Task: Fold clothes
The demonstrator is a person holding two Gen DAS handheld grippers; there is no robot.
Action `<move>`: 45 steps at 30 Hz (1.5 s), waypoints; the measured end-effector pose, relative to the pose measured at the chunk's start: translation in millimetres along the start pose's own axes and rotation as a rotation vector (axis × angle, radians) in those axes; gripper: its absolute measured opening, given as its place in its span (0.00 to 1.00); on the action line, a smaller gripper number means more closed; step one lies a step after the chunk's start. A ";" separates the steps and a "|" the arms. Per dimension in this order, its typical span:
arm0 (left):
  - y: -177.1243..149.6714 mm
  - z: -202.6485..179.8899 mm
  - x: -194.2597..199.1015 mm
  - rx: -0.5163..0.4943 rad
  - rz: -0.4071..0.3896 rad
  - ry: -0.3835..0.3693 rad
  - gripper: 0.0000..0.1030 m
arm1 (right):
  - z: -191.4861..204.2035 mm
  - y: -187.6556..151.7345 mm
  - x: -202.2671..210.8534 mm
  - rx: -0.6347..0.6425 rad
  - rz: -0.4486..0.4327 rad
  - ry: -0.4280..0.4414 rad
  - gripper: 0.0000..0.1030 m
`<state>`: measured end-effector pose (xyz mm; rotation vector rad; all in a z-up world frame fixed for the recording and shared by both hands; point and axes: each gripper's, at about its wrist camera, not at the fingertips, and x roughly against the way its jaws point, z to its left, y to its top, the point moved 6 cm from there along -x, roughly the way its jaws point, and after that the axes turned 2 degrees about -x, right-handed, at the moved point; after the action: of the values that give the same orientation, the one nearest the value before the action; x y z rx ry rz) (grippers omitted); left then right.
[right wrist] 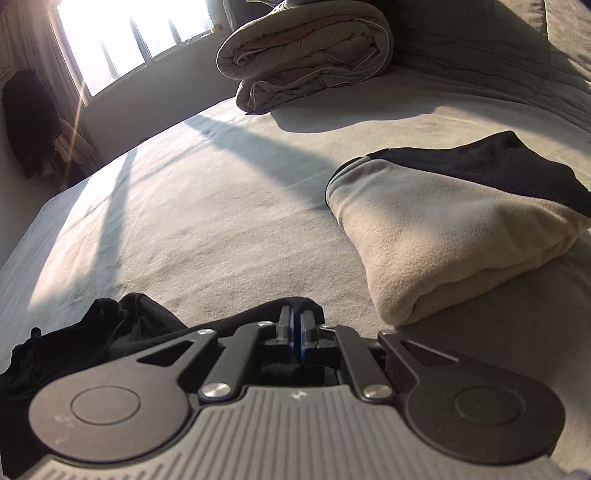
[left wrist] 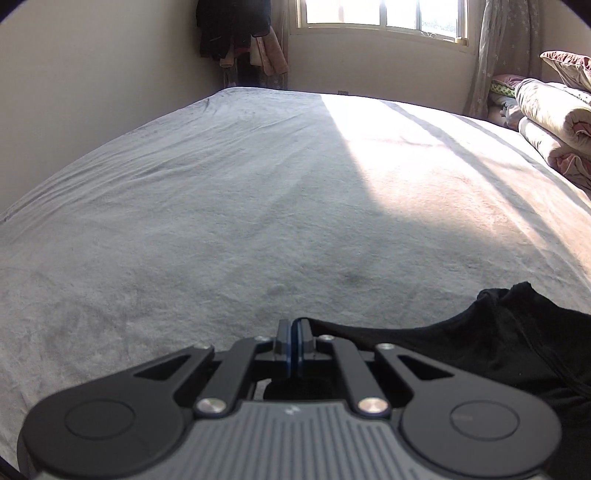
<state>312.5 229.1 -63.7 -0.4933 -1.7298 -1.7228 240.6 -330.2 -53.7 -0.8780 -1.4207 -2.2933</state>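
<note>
Hanging clothes: dark garments (left wrist: 231, 29) hang in the far left corner of the room, with pinkish pieces among them.
Bed: a wide bed (left wrist: 184, 206) under a grey fleece sheet fills the left wrist view; its left half lies in shade and a band of sunlight crosses the right half.
Window: a bright window (left wrist: 380, 14) sits in the far wall, with a pale curtain (left wrist: 506, 55) to its right.
Left hand-held gripper: the left hand-held gripper (left wrist: 294, 345) points down toward the bed, its blue pads pressed together on the edge of the black garment (left wrist: 480, 354).
Black garment: it lies on the near part of the bed and stretches between the two hand-held grippers; in the left wrist view it runs to the right from the pads, and in the right wrist view it runs to the left and bunches into a crumpled heap there.
Right hand-held gripper: the right hand-held gripper (right wrist: 298, 339) is also closed tight, with a fold of the black garment draped over and pinched between its pads.
Folded pile: just right of the right hand-held gripper a folded cream fleece piece (right wrist: 443, 243) rests on the bed, a black piece (right wrist: 498, 162) lying on top of it.
Quilt: a rolled grey and pink quilt (right wrist: 306, 51) lies farther back on the bed, well apart from the folded pile.
</note>
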 end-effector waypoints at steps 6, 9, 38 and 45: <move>-23.2 -14.9 2.2 -0.057 -0.004 -0.015 0.07 | 11.8 -9.3 -8.3 0.040 0.051 0.028 0.06; -31.9 -13.1 19.1 -0.031 -0.018 -0.045 0.21 | 11.0 -15.4 -0.6 0.020 0.065 0.046 0.19; -88.7 -49.3 59.0 0.173 0.112 -0.361 0.08 | 51.8 -66.7 11.6 0.046 0.191 0.205 0.17; -142.5 -20.6 98.7 0.266 0.244 -0.584 0.23 | 30.3 -92.4 54.7 -0.066 0.278 0.343 0.36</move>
<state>149.6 181.8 -105.0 -1.1128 -2.1465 -1.2186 158.5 -257.3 -73.5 -0.6153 -1.0158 -2.1594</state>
